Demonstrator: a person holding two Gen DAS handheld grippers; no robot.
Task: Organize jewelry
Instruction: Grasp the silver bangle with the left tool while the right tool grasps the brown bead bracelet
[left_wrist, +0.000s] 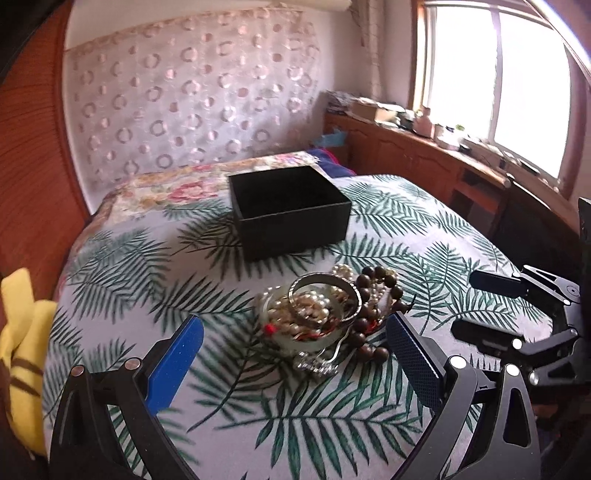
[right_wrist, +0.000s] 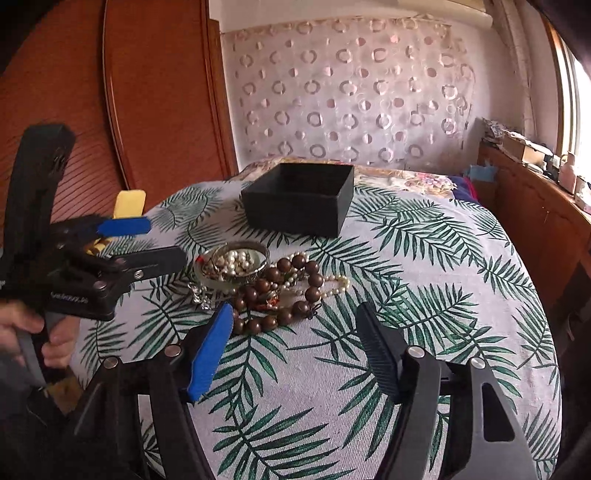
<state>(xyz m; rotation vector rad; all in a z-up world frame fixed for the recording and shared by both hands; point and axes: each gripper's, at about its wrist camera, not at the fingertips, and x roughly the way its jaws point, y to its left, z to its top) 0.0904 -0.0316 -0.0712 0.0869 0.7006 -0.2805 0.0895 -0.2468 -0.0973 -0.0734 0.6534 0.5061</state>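
Note:
A heap of jewelry (left_wrist: 327, 312) lies on the leaf-print cloth: silver bangles (left_wrist: 325, 297), pearl strands (right_wrist: 236, 262), a brown wooden bead bracelet (right_wrist: 284, 291) and a small silver piece (left_wrist: 317, 363). An open, empty black box (left_wrist: 290, 208) stands behind the heap; it also shows in the right wrist view (right_wrist: 299, 197). My left gripper (left_wrist: 295, 336) is open, its fingers on either side of the heap's near edge. It also shows in the right wrist view (right_wrist: 162, 242). My right gripper (right_wrist: 295, 317) is open and empty just in front of the bead bracelet. It also shows in the left wrist view (left_wrist: 472, 302).
The leaf-print cloth (right_wrist: 424, 295) covers a rounded surface with drop-off edges on all sides. A yellow cloth (left_wrist: 26, 332) lies at the left edge. A wooden wardrobe (right_wrist: 147, 92) stands left, a wooden sill cabinet (left_wrist: 424, 155) with clutter right, under the window.

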